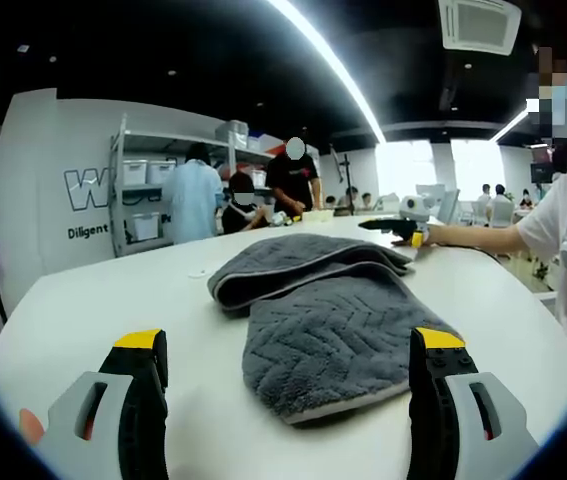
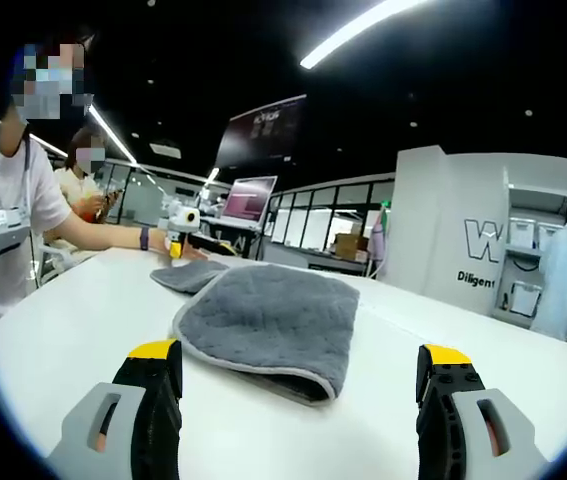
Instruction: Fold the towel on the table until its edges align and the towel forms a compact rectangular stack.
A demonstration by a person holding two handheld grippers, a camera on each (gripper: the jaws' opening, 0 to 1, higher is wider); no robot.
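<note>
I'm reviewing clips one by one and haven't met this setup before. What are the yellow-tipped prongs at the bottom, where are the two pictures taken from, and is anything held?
There is no robot: a person carries two handheld tools, each with a camera looking along its own jaws. The left gripper and right gripper are both open and hold nothing. A grey, ribbed, partly folded microfibre towel lies on the round white table.

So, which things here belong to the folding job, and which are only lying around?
For the job:
- grey towel, partly folded
- left gripper, open
- right gripper, open
- white table

Not for the job:
- laptop
- shelves with bins
- another gripper in a person's hand
</note>
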